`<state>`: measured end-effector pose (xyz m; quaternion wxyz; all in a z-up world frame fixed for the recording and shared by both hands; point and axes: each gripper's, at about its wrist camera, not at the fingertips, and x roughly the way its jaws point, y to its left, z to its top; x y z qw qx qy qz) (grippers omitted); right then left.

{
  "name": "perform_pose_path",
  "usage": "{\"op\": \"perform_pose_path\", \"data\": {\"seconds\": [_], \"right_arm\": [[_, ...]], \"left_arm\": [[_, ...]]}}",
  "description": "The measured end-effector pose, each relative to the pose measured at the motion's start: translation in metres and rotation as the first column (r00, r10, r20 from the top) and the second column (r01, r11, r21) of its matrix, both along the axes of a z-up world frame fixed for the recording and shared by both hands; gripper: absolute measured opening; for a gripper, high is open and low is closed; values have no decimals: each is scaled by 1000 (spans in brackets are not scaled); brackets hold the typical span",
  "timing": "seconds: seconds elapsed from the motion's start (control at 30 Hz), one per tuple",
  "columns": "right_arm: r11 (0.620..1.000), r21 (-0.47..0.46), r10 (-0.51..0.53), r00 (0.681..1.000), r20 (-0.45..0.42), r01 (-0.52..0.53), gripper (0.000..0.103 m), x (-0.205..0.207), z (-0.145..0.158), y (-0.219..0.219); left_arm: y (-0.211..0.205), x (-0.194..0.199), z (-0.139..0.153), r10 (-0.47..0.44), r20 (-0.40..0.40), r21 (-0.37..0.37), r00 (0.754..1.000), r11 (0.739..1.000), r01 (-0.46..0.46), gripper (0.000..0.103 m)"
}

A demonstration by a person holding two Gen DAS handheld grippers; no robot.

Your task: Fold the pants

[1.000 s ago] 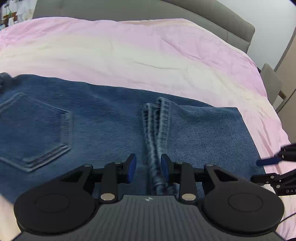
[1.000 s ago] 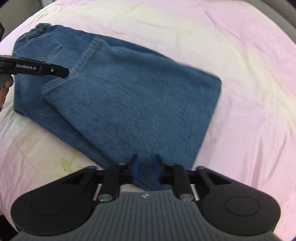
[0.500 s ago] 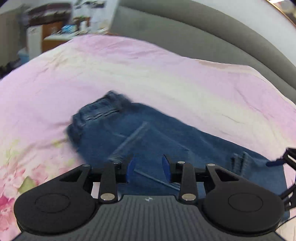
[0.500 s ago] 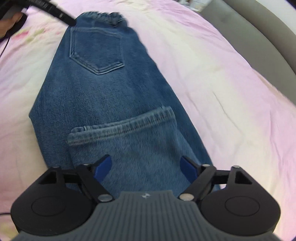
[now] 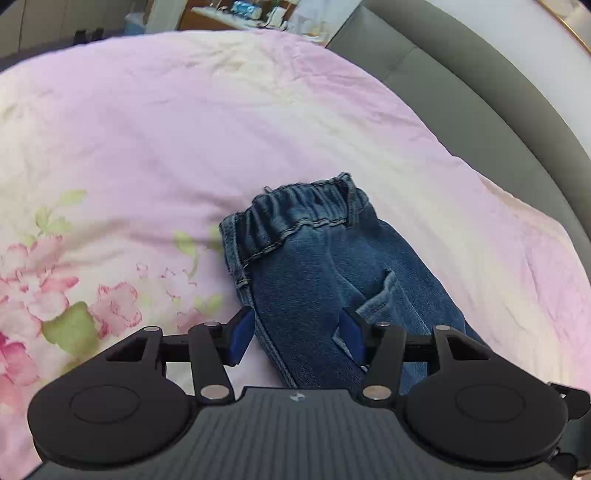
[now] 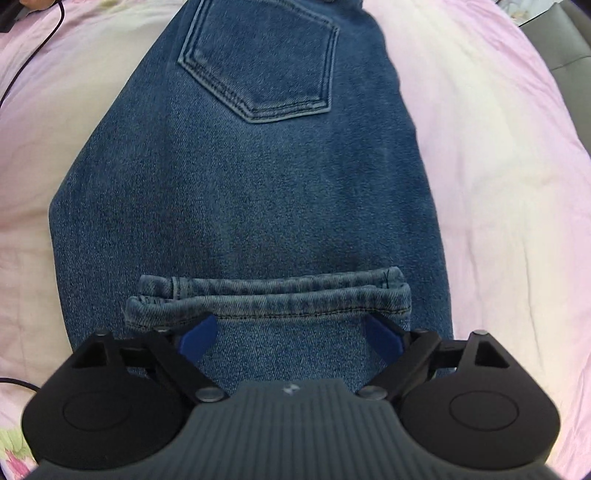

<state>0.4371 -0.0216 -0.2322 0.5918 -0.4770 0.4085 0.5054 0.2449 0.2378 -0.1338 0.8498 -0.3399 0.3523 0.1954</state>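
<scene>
Since a second ago I've let go of the hems and swung both grippers apart: my left gripper [image 5: 297,334] now sits by the elastic waistband [image 5: 295,210], jaws spread, holding nothing. The jeans [image 6: 251,192] lie folded on the pink bed [image 5: 155,122], hems [image 6: 269,295] doubled back below the back pocket [image 6: 262,62]. My right gripper [image 6: 290,338] hovers over the hems, jaws wide and empty.

Home bedroom. Bed w/ pink floral duvet [image 5: 155,140] filling most of both views, grey padded headboard [image 5: 461,85] curving behind it. Wooden desk [image 5: 221,18] cluttered w/ small items in bg, white wall [image 5: 517,18] above headboard.
</scene>
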Motion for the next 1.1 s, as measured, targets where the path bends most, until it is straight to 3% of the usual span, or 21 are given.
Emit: {"op": "perform_pose_path", "data": {"seconds": [0.1, 0.2, 0.33, 0.5, 0.67, 0.87, 1.0, 1.1], "right_arm": [[1000, -24, -12, 999, -47, 11, 86, 10, -8, 8], [999, -29, -16, 997, -78, 14, 87, 17, -12, 11], [1000, -24, -16, 996, -85, 14, 87, 19, -11, 10], [1000, -18, -18, 996, -84, 17, 87, 22, -7, 1], [999, -22, -25, 996, -80, 23, 87, 20, -8, 2], [999, -14, -49, 999, 13, 50, 87, 2, 5, -3], [979, 22, -202, 977, 69, 201, 88, -4, 29, -23], [925, 74, -377, 922, 84, 372, 88, -4, 52, -50]], "left_arm": [[13, -1, -13, 41, 12, -76, 999, 996, -40, 73], [27, 4, -30, 80, 40, -201, 996, 977, -71, 78], [33, 13, -44, 139, 55, -254, 989, 960, -120, 80], [25, 16, -45, 180, 70, -228, 981, 960, -160, 59], [16, 15, -35, 185, 95, -174, 978, 970, -167, 52], [-2, 0, -1, 110, 247, -104, 963, 991, -86, 50], [-24, -9, 33, 33, 301, -14, 953, 999, -30, 49], [-55, -3, 65, -52, 321, 102, 946, 995, 20, 49]]}}
